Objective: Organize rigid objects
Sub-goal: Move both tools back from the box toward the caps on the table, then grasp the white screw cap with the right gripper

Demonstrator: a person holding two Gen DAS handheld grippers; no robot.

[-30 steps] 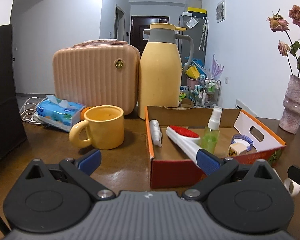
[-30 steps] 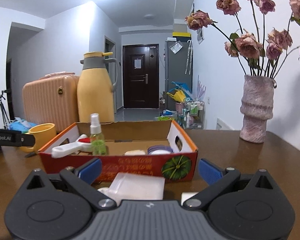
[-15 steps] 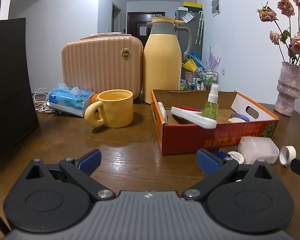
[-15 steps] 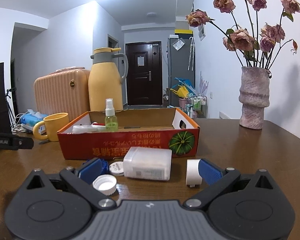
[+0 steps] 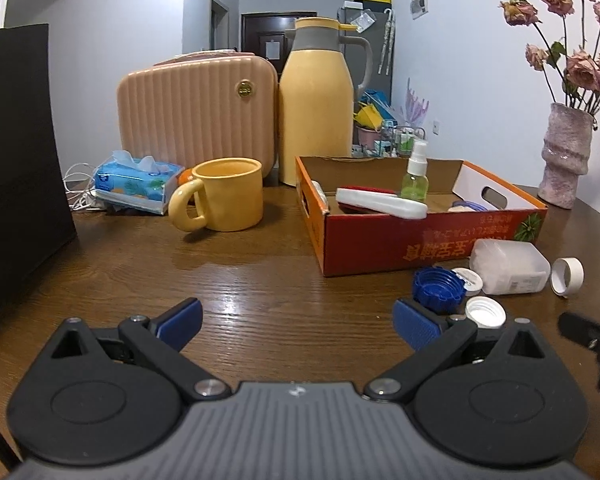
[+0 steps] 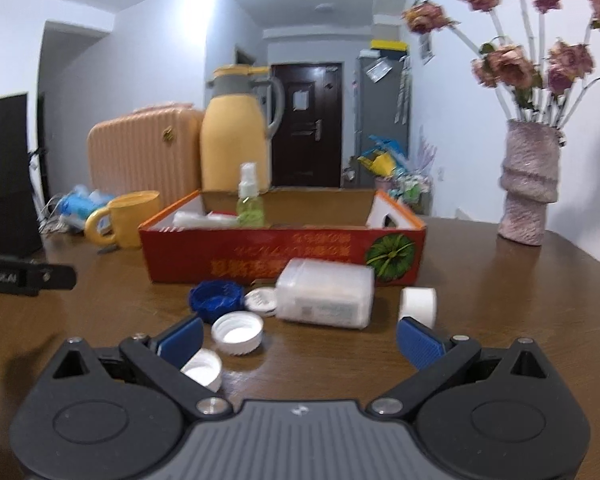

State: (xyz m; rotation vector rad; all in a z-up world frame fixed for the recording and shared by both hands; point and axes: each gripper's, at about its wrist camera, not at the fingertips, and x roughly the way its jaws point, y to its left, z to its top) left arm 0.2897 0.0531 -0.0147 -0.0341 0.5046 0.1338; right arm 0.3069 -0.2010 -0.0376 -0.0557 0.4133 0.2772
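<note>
A red cardboard box (image 5: 428,244) (image 6: 260,256) stands on the brown table; it holds a green spray bottle (image 5: 414,178) (image 6: 249,200), a white brush (image 5: 380,204) and other small items. In front of it lie a translucent plastic container (image 5: 508,266) (image 6: 326,294), a blue cap (image 5: 438,286) (image 6: 216,300), white caps (image 5: 486,312) (image 6: 238,334) and a white tape roll (image 5: 567,276) (image 6: 418,304). My left gripper (image 5: 296,324) is open over bare table, left of the caps. My right gripper (image 6: 298,340) is open, low, just short of the caps and container.
A yellow mug (image 5: 224,194), a tissue pack (image 5: 136,184), a peach case (image 5: 196,116) and a yellow thermos (image 5: 318,108) stand behind and left of the box. A black bag (image 5: 16,172) walls the left side. A vase of dried flowers (image 6: 530,188) sits far right.
Both grippers have drawn back from the box toward the table's near side. The loose caps, container and tape roll have come into view in front of the box. Both stay open.
</note>
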